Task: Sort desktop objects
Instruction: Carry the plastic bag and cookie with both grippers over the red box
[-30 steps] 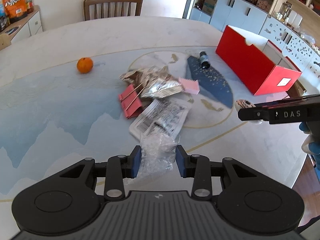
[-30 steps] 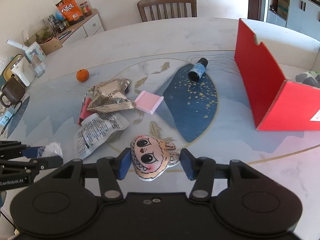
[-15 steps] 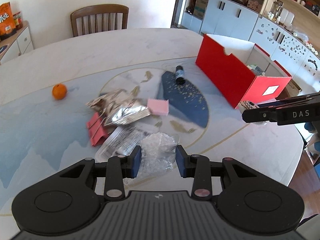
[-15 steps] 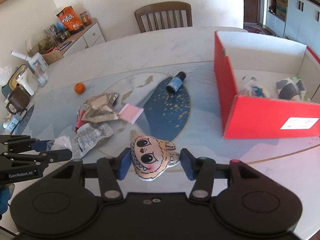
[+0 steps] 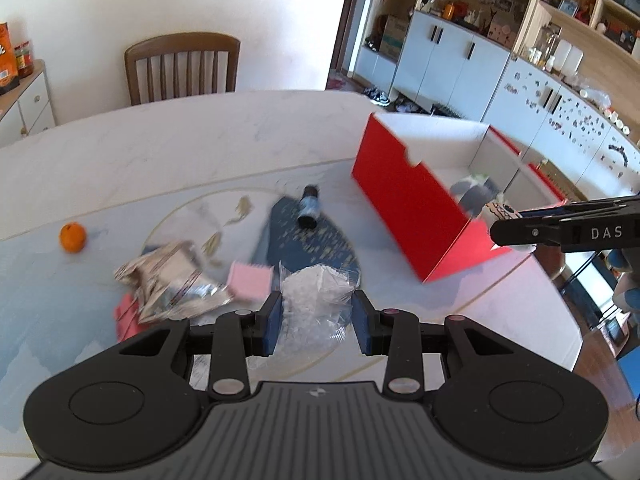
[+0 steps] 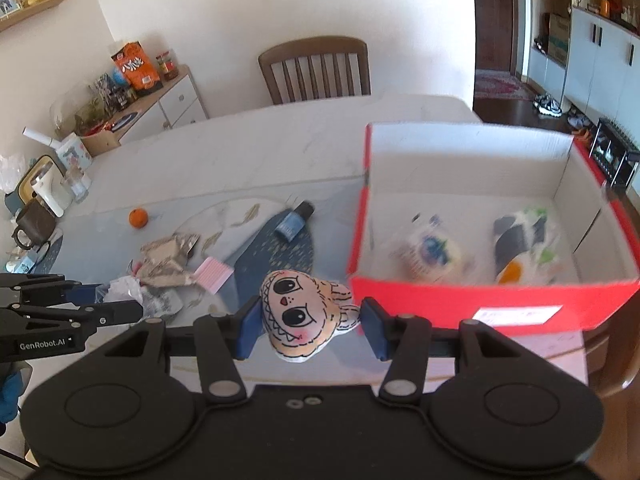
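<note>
Marble table [image 5: 168,152], left view: left gripper [image 5: 316,316] clenched on crinkly bag [image 5: 316,300]; red box [image 5: 408,204] at 2 o'clock; bag may snag its wall.

Right view: right gripper [image 6: 310,326] grasps plush [image 6: 304,316], box at 2 o'clock; loose plush could slip short.

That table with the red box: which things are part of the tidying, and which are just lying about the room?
Part of the job:
- red box
- cartoon-face plush in the right gripper
- clear plastic bag in the left gripper
- small bottle
- orange
- pink pad
- foil wrappers

Just lying about:
- chair
- sideboard clutter
- mug
</note>
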Tool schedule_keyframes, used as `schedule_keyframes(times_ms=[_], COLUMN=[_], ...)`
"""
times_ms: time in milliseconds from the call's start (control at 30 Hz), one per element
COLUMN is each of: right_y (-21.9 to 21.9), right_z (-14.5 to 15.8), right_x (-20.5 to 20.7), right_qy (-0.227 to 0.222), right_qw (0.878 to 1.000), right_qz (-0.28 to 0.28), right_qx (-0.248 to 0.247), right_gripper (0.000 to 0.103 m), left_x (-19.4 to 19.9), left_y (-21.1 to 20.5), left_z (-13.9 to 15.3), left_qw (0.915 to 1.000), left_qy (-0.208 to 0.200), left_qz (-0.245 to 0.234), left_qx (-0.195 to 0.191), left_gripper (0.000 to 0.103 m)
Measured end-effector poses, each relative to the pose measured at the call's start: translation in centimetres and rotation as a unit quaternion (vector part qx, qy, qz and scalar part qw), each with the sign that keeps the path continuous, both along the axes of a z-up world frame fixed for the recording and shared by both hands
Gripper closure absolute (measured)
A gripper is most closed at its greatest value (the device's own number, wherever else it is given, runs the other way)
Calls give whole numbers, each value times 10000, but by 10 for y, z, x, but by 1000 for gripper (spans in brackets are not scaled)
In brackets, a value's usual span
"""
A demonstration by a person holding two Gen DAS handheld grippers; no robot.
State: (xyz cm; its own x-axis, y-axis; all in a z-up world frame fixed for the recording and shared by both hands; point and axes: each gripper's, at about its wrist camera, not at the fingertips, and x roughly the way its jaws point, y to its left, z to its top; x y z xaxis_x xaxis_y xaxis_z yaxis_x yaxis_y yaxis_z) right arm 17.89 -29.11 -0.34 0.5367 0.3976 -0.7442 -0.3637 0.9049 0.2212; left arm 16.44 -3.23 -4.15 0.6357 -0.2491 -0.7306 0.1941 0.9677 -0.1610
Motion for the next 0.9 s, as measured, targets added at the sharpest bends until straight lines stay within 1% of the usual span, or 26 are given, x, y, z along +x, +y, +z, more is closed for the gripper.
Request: schedule_keyframes(times_ms=[200, 367, 700, 900], right_y=[-26, -48, -92, -108], right_z=[10, 15, 16, 17], right_x=[15, 26, 50, 68], right_qy=[-177, -324, -434, -492], right_qw=[9998, 9995, 9989, 9985], right_qz=[20, -6, -172, -230], right_qx=[-6, -30, 12, -36], right_gripper=[51, 51, 51, 51], left_x=[15, 26, 57, 82], left_y=[-30, -59, -116, -146], left_z=[12, 18, 34, 42], left_qw=[9999, 9996, 9968, 9939], left_qy=[-127, -189, -359, -469], left_qz=[-76, -222, -686, -951], left_qx=[-31, 35, 193, 291], left_gripper=[68, 68, 68, 68])
